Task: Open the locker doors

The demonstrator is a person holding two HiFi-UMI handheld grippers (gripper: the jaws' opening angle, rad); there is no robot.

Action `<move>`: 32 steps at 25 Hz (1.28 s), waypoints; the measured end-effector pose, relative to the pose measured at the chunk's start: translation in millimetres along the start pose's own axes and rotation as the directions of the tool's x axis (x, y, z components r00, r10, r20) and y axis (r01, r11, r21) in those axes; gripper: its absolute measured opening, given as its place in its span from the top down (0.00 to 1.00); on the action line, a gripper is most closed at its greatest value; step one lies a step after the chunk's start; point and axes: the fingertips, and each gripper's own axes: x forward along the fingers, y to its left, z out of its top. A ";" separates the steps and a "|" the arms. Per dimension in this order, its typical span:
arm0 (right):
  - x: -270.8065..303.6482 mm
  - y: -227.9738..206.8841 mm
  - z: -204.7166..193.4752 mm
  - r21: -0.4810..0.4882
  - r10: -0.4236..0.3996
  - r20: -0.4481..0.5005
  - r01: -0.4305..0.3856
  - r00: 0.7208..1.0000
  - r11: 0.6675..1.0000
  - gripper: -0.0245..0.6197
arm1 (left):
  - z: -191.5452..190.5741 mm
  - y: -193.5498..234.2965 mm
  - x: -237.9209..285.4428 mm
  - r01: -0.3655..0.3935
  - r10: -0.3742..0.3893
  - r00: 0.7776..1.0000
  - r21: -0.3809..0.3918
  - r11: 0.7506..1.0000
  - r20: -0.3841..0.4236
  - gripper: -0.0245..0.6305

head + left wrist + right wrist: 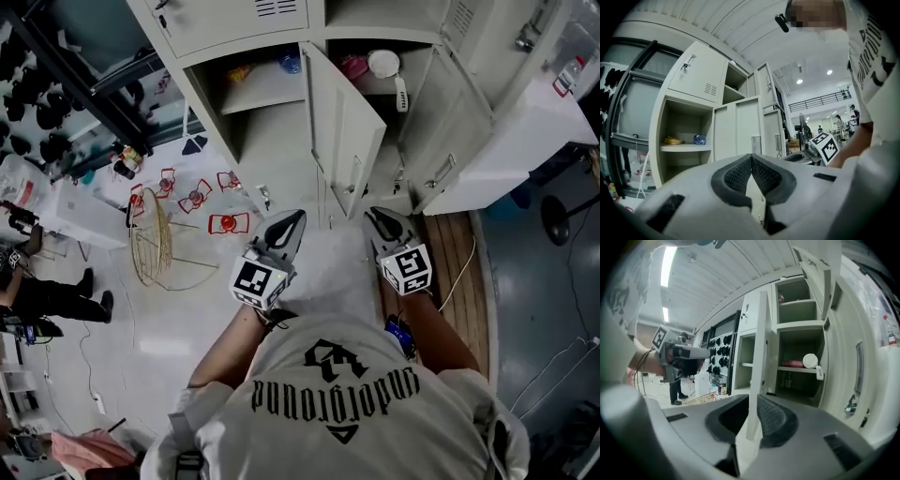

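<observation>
The pale grey locker bank [281, 103] stands ahead with several doors swung out. The middle door [345, 131] points its edge at me, and a right door [448, 122] hangs wide. The top-left door [697, 75] stays closed with a key in it. My left gripper [298, 217] is shut and empty, its tips meeting [751, 157] in front of the middle door [738, 126]. My right gripper [373, 214] hovers just short of that door. Its jaws [752, 401] stand slightly open, and the door's edge [758, 357] shows through the gap without being pinched.
Open compartments hold a blue ball [699, 139], a white round item [810, 361] and a pink item [791, 363]. A wire basket [155, 248] and red frames [228, 223] lie on the floor at left. A wooden board [455, 267] lies at right. A person [47, 298] stands far left.
</observation>
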 end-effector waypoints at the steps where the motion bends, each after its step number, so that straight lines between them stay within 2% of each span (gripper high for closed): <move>1: -4.2 5.6 4.6 0.001 0.009 0.011 -0.009 1.000 1.000 0.88 | -1.3 0.7 -6.0 -0.009 0.009 1.000 -0.004 1.000 -0.004 0.95; 4: -11.0 23.9 18.6 -0.007 0.048 0.039 -0.048 0.998 0.999 0.90 | -4.3 5.3 -26.4 -0.035 0.035 0.999 -0.010 0.999 -0.016 0.95; 7: -9.0 45.0 30.6 -0.069 0.089 0.058 -0.085 0.994 0.994 0.95 | -5.2 13.4 -46.2 -0.064 0.064 0.998 0.005 0.998 -0.022 0.95; 11: -8.5 74.8 30.9 -0.118 0.131 0.033 -0.126 0.991 0.985 0.95 | -10.0 18.4 -72.4 -0.074 0.075 0.997 0.037 0.997 -0.024 0.95; 15: -7.1 107.4 41.4 -0.147 0.159 0.044 -0.151 0.986 0.978 0.95 | -3.2 23.4 -102.2 -0.091 0.091 0.995 0.004 0.996 -0.030 0.95; 22: -3.6 172.1 70.8 -0.096 0.155 0.066 -0.148 0.986 0.984 0.95 | 11.7 41.6 -167.8 -0.095 0.095 0.995 -0.008 0.995 -0.010 0.95; 32: -8.7 275.0 85.8 -0.106 0.130 0.121 -0.118 0.984 0.987 0.95 | 2.7 55.1 -286.1 -0.043 0.042 0.999 -0.008 0.999 -0.029 0.95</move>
